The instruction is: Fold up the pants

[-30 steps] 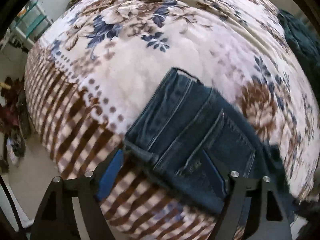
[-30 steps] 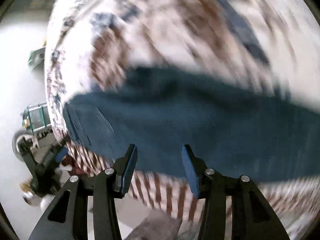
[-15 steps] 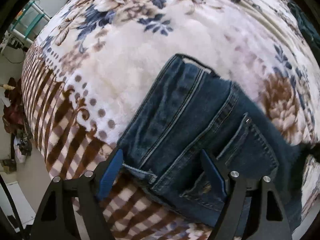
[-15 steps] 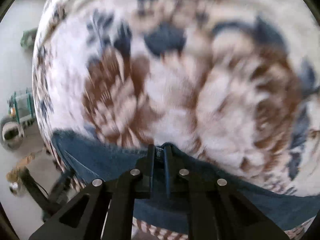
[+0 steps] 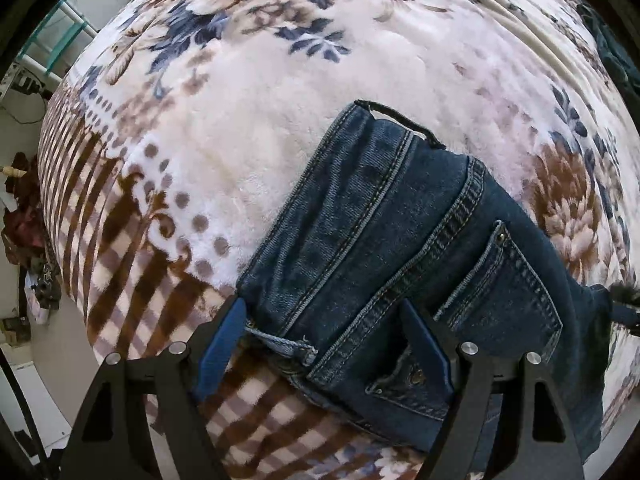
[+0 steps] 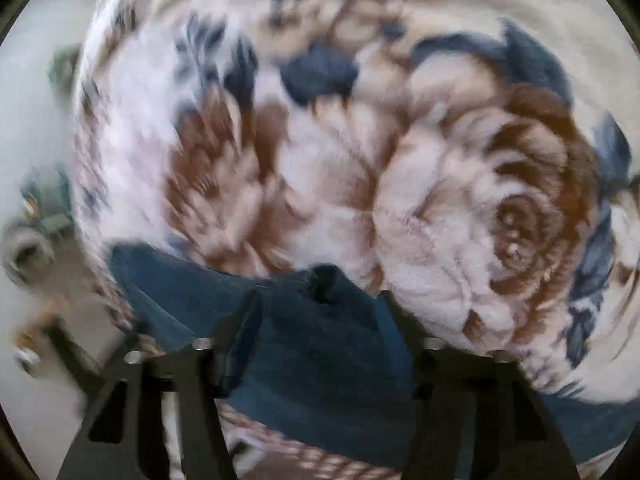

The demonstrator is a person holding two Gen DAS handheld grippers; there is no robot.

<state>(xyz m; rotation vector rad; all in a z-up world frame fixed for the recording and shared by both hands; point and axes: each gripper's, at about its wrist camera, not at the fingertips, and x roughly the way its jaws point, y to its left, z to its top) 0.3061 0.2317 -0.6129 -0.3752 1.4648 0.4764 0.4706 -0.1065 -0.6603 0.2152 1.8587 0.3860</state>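
Observation:
Dark blue jeans point(image 5: 400, 248) lie on a floral fleece blanket point(image 5: 280, 92), waistband and back pocket toward the left wrist camera. My left gripper point(image 5: 324, 340) is open, its blue-padded fingers astride the waistband end of the jeans. In the blurred right wrist view my right gripper point(image 6: 320, 320) is open, with a bunched-up fold of the jeans point(image 6: 320, 344) lying between and over its fingers. The rest of that leg runs off to the lower right.
The blanket point(image 6: 440, 184) covers a bed whose striped border point(image 5: 104, 248) drops to the floor on the left. A green-white rack point(image 5: 52, 48) and clutter point(image 5: 24, 208) stand on the floor beyond the bed's edge. A dark cloth point(image 5: 616, 44) lies far right.
My right gripper, shut on the jeans half a second ago, has opened, and the denim sits loose between its fingers. My left gripper has moved closer over the waistband, staying open.

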